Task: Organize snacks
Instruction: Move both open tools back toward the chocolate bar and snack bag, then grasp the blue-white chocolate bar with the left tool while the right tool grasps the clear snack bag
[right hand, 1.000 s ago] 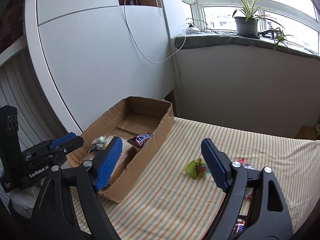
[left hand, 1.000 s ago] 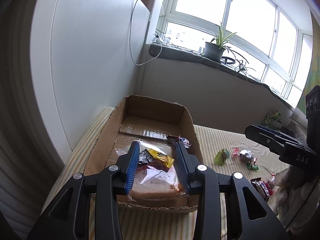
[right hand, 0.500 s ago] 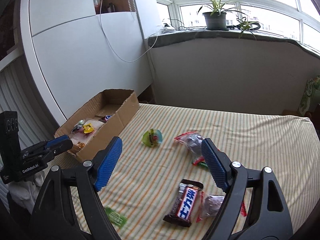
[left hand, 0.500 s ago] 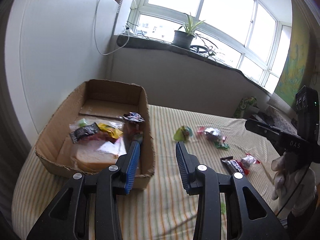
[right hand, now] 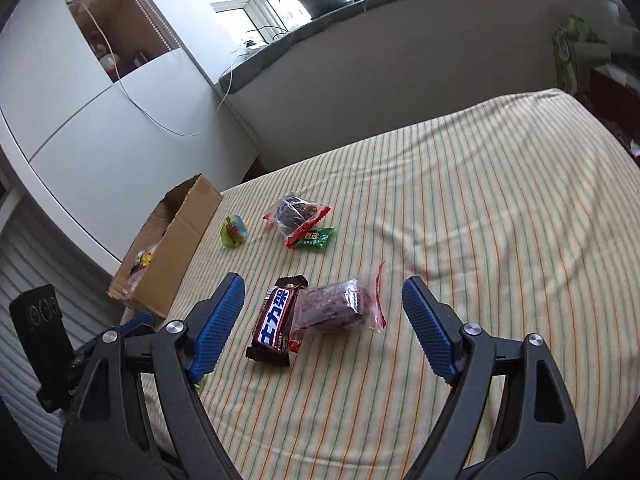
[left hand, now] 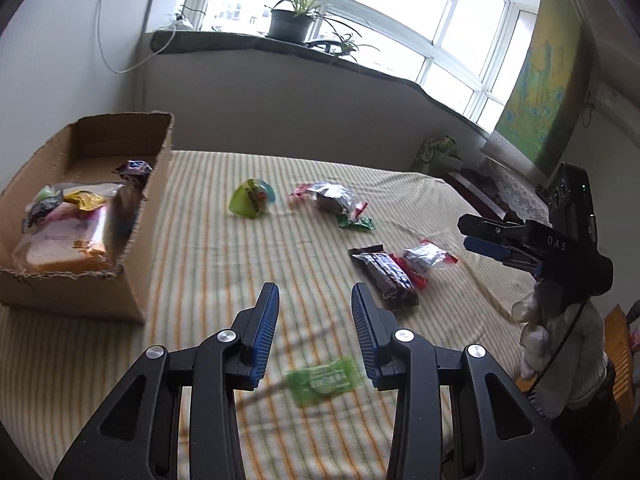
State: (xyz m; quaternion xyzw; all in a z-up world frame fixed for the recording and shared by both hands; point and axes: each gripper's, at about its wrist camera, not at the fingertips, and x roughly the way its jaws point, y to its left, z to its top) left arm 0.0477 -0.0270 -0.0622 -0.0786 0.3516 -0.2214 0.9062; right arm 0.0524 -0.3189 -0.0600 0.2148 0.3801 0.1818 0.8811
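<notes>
Snacks scattered on striped bedsheet (right hand: pixel 460 184); cardboard box (left hand: pixel 154 216) partly filled.
Box contents are largely hidden in right view. Green sachet (left hand: pixel 324 378) is blurred under left gripper (left hand: pixel 315 330), jaws partly open, empty. Right gripper (right hand: pixel 322 322) is held wide, empty, framing chocolate bar (right hand: pixel 276 320) and clear-wrapped cake (right hand: pixel 334 308).
</notes>
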